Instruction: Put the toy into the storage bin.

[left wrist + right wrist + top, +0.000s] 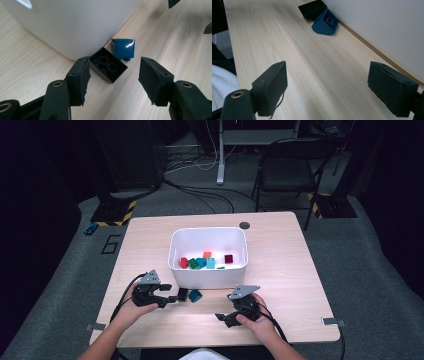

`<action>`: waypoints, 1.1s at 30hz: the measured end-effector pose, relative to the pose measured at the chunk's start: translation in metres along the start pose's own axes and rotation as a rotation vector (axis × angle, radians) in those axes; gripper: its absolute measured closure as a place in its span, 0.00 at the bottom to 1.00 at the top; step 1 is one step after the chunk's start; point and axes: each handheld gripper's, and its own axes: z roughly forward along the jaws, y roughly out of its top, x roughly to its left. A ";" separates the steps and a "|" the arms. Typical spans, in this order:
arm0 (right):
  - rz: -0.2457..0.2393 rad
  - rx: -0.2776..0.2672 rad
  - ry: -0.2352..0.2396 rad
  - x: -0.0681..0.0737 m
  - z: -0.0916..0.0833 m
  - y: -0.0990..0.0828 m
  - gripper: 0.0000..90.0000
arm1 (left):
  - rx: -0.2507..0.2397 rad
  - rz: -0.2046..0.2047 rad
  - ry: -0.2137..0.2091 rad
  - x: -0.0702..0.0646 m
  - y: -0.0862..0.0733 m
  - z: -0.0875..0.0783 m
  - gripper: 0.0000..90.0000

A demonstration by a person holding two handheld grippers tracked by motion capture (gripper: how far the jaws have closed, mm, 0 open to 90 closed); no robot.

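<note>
Left gripper (113,72) has its jaws partly spread, nothing pressed between the pads, and it points at the small black plastic building brick (108,65) lying on the pale wooden table (280,285). That brick rests upside down, hollow underside and two round sockets facing up, just in front of the near wall of the white plastic bin (209,272). One jaw tip sits right at the brick's edge, though contact is hard to judge from this angle. Touching the brick's far side, also against the bin's front wall, is a dark blue sloped plastic brick (123,48).

Both bricks look light, rigid and glossy, so they would likely skate on the tabletop if nudged rather than squeezed. The best hold on the black one seems to be across its two long flat side walls, low down, since the open underside offers only thin rims. The blue one's slanted face would probably slip, so its straight sides are safer.

Room is tight behind the bricks, where the bin wall blocks one jaw; the open table on the near side of the bin gives free approach. Right gripper (231,316) rests wide open and empty on the table, well clear of the bin's front corner.
</note>
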 end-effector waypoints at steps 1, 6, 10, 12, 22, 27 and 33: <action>0.000 -0.001 0.000 0.000 0.000 0.000 0.17 | 0.005 -0.004 -0.001 0.001 -0.001 0.001 0.46; -0.009 0.004 0.001 0.000 0.001 0.000 0.17 | 0.014 -0.023 0.000 0.003 -0.009 0.008 0.46; -0.015 0.002 0.002 0.000 0.001 0.000 0.18 | 0.030 -0.027 -0.002 0.003 -0.013 0.013 0.46; -0.014 0.001 0.001 -0.001 0.000 0.001 0.18 | 0.046 -0.024 0.005 0.002 -0.013 0.016 0.44; -0.009 -0.001 -0.001 -0.001 0.000 0.000 0.18 | 0.052 -0.047 -0.013 0.000 -0.010 0.030 0.41; -0.001 0.000 -0.002 -0.001 -0.001 0.000 0.18 | 0.064 -0.047 -0.032 0.001 -0.008 0.036 0.40; -0.004 0.000 -0.001 -0.001 0.000 0.000 0.18 | 0.075 -0.046 -0.014 -0.002 -0.006 0.045 0.39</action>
